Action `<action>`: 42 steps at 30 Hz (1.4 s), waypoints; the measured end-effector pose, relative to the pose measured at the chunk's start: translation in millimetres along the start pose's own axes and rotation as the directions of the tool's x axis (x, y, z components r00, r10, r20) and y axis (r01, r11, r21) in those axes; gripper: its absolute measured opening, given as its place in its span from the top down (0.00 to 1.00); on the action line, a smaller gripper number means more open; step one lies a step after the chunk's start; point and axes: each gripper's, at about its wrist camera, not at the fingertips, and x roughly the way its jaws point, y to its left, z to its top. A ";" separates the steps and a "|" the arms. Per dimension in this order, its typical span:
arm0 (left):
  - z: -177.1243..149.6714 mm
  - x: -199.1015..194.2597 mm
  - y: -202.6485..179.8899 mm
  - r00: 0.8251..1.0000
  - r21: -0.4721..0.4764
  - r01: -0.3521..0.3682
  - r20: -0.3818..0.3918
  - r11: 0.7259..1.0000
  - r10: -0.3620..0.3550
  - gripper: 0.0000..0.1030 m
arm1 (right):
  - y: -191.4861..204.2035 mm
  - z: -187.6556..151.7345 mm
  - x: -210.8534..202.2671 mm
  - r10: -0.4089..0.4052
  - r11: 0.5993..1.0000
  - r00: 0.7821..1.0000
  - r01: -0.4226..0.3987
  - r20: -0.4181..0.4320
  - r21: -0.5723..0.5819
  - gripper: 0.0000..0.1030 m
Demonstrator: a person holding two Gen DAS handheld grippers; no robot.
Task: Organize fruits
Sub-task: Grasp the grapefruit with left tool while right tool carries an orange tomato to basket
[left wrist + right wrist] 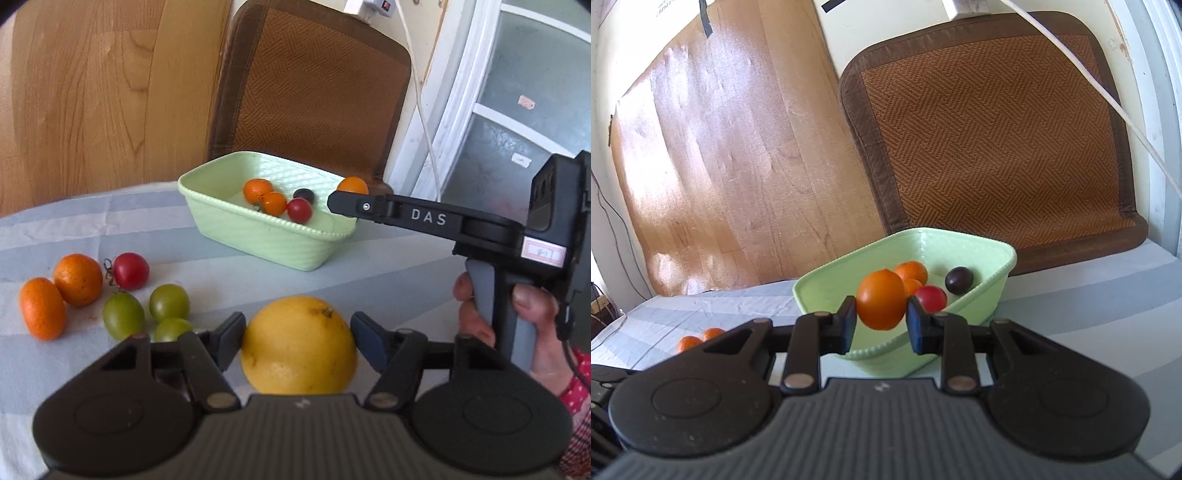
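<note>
A pale green basket (pixel 258 236) stands mid-table and holds two orange fruits, a red tomato (pixel 299 209) and a dark plum (pixel 304 194). My right gripper (pixel 881 319) is shut on an orange kumquat (pixel 881 304) and holds it over the basket's near rim (pixel 886 350); it also shows in the left wrist view (pixel 349 201). My left gripper (pixel 298 338) is around a big yellow citrus (pixel 299 345) on the table, its pads touching the sides. Two oranges (pixel 77 279), a red tomato (pixel 130 270) and green tomatoes (pixel 168 302) lie at the left.
The table has a pale blue striped cloth (pixel 369 273). A brown woven mat (pixel 314 92) and a wooden board (pixel 92 92) lean on the wall behind the basket. A white cable (pixel 417 85) hangs at the right.
</note>
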 end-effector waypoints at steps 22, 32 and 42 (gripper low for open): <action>99.6 53.9 40.1 0.995 -0.257 0.094 0.063 0.962 -0.081 0.40 | 5.3 2.1 17.7 -0.044 0.991 0.999 0.042 -0.013 -0.127 0.69; 101.2 80.4 43.1 0.998 -0.265 0.059 0.047 0.963 -0.048 0.39 | 6.2 3.2 16.8 -0.040 0.991 0.999 0.038 -0.012 -0.132 0.62; 91.5 -37.2 50.0 0.970 -0.225 0.071 0.241 0.972 -0.015 0.41 | -22.9 9.1 -6.2 -0.125 0.992 0.982 0.121 0.140 0.038 0.55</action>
